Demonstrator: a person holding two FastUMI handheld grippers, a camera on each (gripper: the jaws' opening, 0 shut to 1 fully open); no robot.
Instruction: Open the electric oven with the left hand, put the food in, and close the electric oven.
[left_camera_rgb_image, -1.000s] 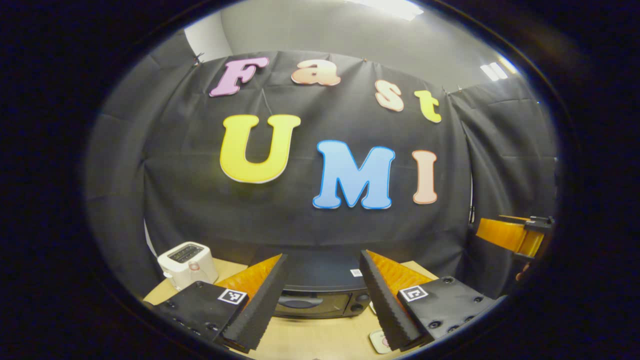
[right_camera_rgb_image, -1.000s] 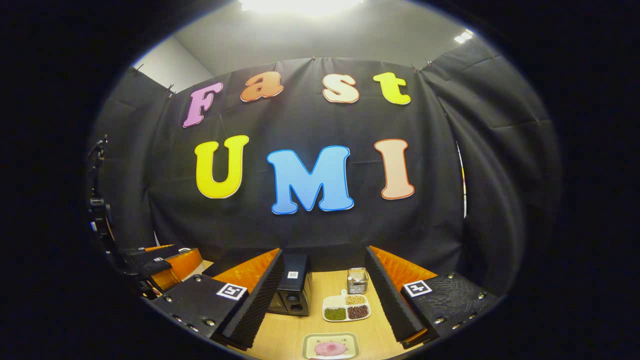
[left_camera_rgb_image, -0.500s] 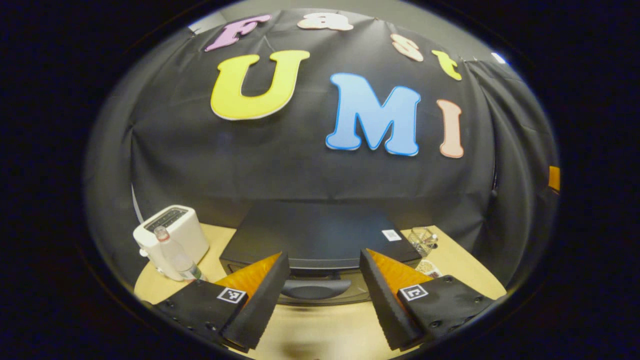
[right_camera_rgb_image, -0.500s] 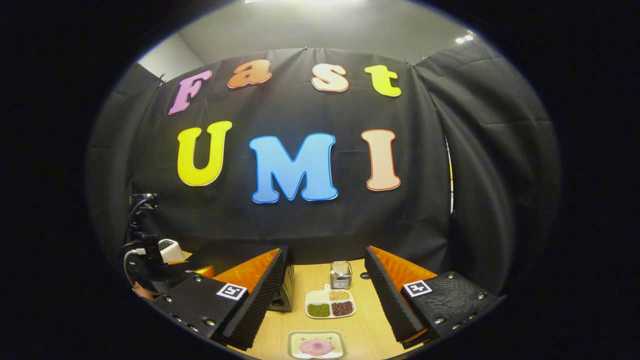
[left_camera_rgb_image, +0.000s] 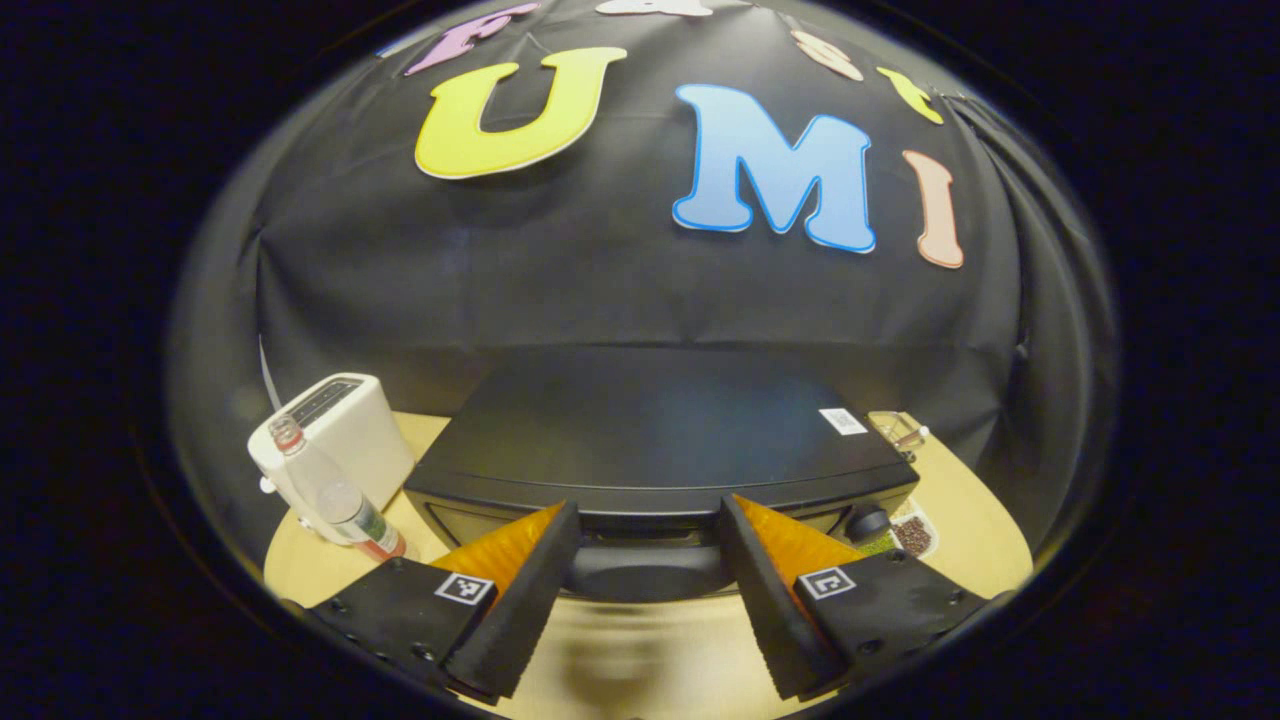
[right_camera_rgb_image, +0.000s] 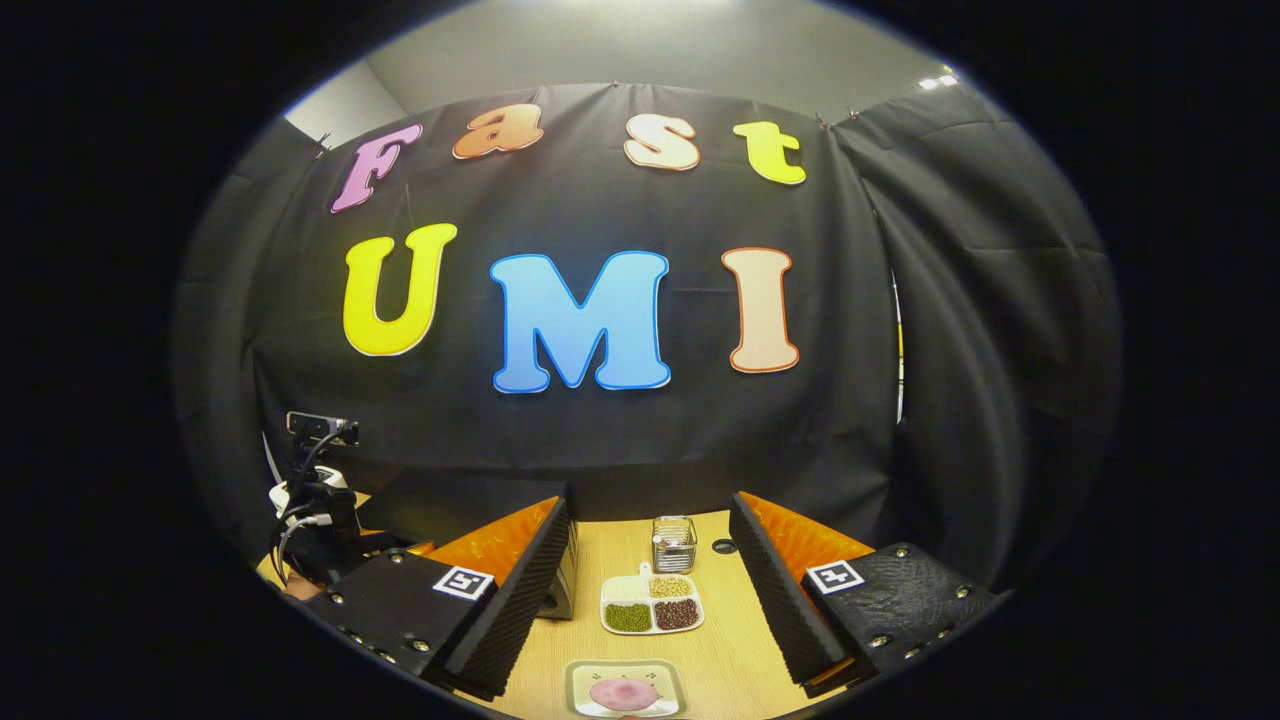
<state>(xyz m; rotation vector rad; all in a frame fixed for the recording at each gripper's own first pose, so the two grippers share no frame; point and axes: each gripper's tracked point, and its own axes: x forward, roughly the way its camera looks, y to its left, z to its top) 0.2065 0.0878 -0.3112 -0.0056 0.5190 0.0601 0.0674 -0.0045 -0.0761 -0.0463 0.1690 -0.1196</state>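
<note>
The black electric oven (left_camera_rgb_image: 650, 430) stands right in front of me in the left gripper view, its door shut. My left gripper (left_camera_rgb_image: 648, 510) is open, and the curved door handle (left_camera_rgb_image: 650, 572) lies between its fingers; I cannot tell whether they touch it. In the right gripper view, the food is a pink round slice on a small pale plate (right_camera_rgb_image: 625, 692) at the near table edge. My right gripper (right_camera_rgb_image: 650, 500) hangs open above and behind that plate, holding nothing. The oven (right_camera_rgb_image: 455, 495) shows at its left, partly hidden by one finger.
A white toaster (left_camera_rgb_image: 335, 430) and a clear bottle (left_camera_rgb_image: 335, 495) stand left of the oven. On its right are a divided dish of beans (right_camera_rgb_image: 650, 610) and a small glass jar (right_camera_rgb_image: 675, 542). The wooden table (right_camera_rgb_image: 740, 640) ends at the black cloth wall.
My left gripper has moved forward and down to the oven, so the handle now sits between its open fingers. The right gripper has drifted only slightly and stays open.
</note>
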